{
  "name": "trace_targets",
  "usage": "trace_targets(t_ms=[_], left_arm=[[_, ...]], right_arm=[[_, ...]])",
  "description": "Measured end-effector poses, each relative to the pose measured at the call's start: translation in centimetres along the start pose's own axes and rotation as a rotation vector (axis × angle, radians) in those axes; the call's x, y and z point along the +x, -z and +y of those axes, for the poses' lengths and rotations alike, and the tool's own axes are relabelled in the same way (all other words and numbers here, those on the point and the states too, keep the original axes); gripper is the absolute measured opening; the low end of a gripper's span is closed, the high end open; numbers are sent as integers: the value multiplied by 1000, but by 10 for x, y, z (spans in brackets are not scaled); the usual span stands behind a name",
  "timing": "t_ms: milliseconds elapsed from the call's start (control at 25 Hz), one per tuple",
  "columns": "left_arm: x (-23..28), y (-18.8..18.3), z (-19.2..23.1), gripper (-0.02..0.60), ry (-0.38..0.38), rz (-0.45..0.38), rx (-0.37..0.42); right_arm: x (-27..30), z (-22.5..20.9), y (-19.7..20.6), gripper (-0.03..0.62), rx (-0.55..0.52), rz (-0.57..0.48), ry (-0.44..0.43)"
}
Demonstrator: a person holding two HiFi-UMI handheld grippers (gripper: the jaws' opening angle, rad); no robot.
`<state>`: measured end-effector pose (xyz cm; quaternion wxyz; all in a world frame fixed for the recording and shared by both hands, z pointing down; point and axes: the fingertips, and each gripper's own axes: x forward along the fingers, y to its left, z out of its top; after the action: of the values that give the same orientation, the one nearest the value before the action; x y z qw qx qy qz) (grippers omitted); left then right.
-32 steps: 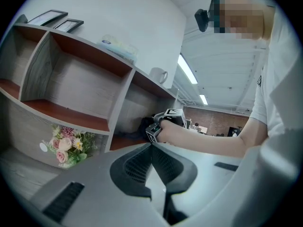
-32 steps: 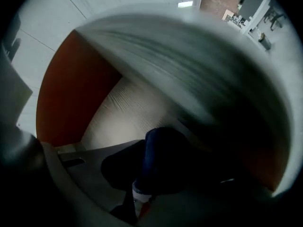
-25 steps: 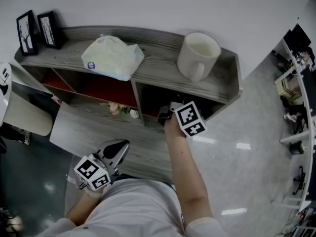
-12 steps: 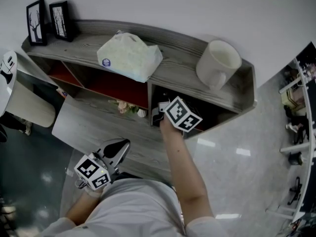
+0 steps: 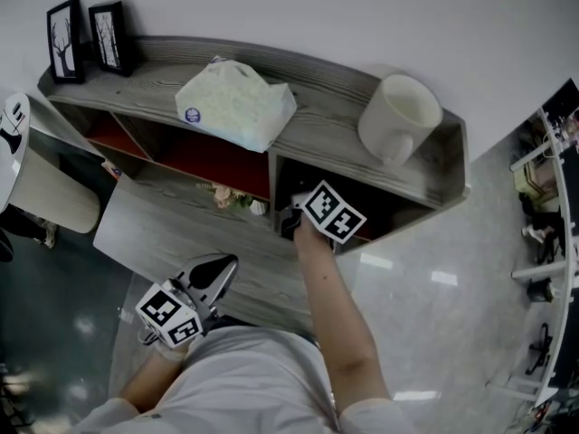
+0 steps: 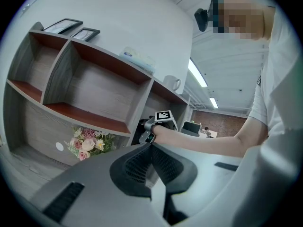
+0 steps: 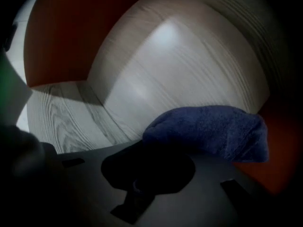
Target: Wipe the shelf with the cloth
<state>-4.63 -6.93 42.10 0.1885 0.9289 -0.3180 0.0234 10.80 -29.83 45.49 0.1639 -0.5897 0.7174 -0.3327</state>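
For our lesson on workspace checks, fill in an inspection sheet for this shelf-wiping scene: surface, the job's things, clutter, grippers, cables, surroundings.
Surface: grey wooden shelf against a white wall; red boards inside its compartments.
Job's things: blue cloth, inside the right-hand compartment.
Clutter: two picture frames, tissue pack and mug on top; flowers lower down.
Grippers: right gripper shut on the cloth, reaching into that compartment; left gripper shut, empty, held near the person's body.
Cables: nothing seen.
Surroundings: glossy floor; furniture at the right edge.
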Motion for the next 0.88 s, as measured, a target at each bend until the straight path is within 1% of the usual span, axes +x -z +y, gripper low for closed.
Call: trace_targets(t_ms=[160,320,480,680,800,880], left_arm=[[4,-2,-2,15,12,1,5],[8,-2,-3,15,29,4,10],[14,-2,-7,15,48,9,16],[19,-4,-12,15,72,13,28],[20,-4,-14,15,78,14,32],[20,-5,-15,15,79,14,33]], right_arm=[[-16,-20,-16,54,53,-59,54],[-40,-51,-40,54,94,-152,141],[-60,-75,-61,54,114,-226,205],[-77,-90,-78,54,110,-292,268],[-85,-90,-88,54,107,-335,282],[-89,-84,-94,54,96,-361,264]])
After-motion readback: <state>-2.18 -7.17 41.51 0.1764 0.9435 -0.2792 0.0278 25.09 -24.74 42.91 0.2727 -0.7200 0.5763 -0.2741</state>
